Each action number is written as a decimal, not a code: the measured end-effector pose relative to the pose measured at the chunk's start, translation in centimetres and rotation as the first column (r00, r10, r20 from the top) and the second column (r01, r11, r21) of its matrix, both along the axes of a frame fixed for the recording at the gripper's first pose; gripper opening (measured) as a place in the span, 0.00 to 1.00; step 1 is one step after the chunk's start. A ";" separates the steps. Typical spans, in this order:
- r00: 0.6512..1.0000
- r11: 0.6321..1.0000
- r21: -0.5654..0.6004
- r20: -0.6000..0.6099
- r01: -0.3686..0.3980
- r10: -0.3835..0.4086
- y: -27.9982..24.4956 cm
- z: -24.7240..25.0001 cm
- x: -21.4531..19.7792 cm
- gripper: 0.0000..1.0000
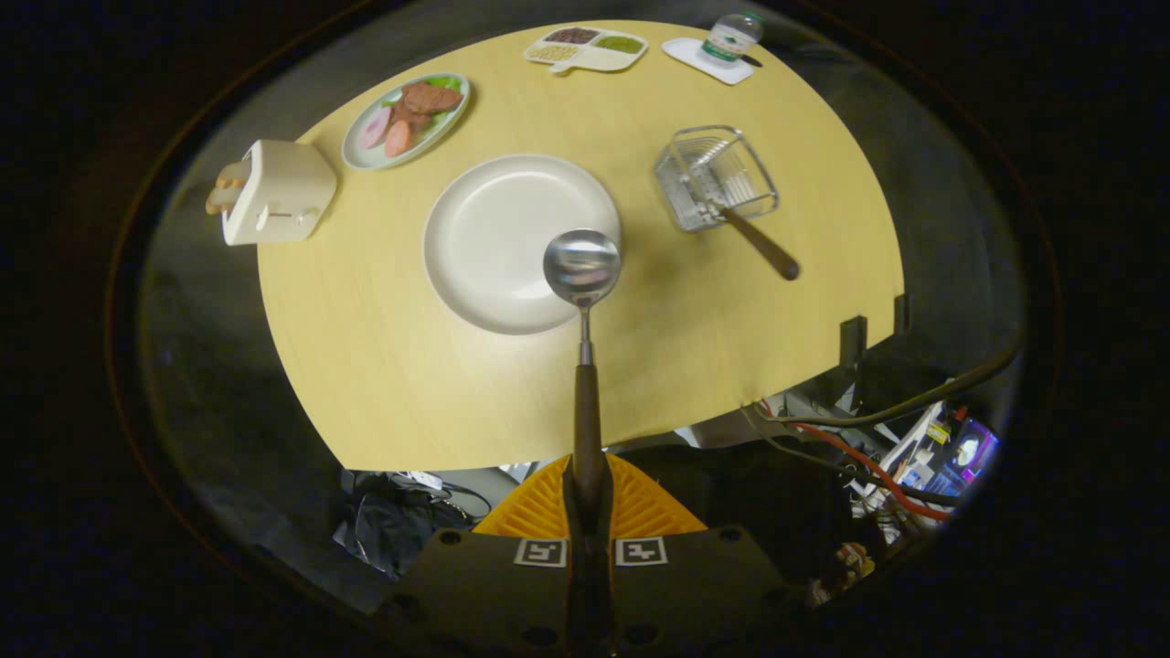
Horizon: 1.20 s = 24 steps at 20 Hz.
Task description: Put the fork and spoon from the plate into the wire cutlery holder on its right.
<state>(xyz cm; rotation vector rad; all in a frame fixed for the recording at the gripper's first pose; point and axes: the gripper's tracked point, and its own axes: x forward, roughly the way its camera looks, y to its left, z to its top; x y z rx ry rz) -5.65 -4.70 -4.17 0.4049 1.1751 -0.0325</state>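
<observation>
My gripper is shut on the dark wooden handle of the spoon. The spoon points straight ahead, lifted high above the table, and its steel bowl hangs over the near right rim of the bare white plate. The wire cutlery holder stands to the right of the plate. The fork rests in it, its dark handle leaning out over the holder's near rim toward the table's right edge.
The round wooden table also carries a white toaster at the left, a plate of meat and greens, a divided snack tray and a bottle on a coaster at the far side. Cables and clutter lie on the floor below right.
</observation>
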 end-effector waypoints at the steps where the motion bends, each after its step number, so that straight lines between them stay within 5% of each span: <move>1: 1.000 1.000 0.009 0.004 0.022 -0.022 -1.1 0.5 -0.1 0.05; 5: 0.996 0.995 0.026 -0.009 0.091 -0.091 -5.6 1.8 0.1 0.05; 11: 0.994 0.996 0.019 -0.055 0.091 -0.089 -11.4 1.1 2.5 0.05; 24: 0.987 0.979 -0.153 -0.107 -0.136 0.120 -16.8 -2.8 6.2 0.05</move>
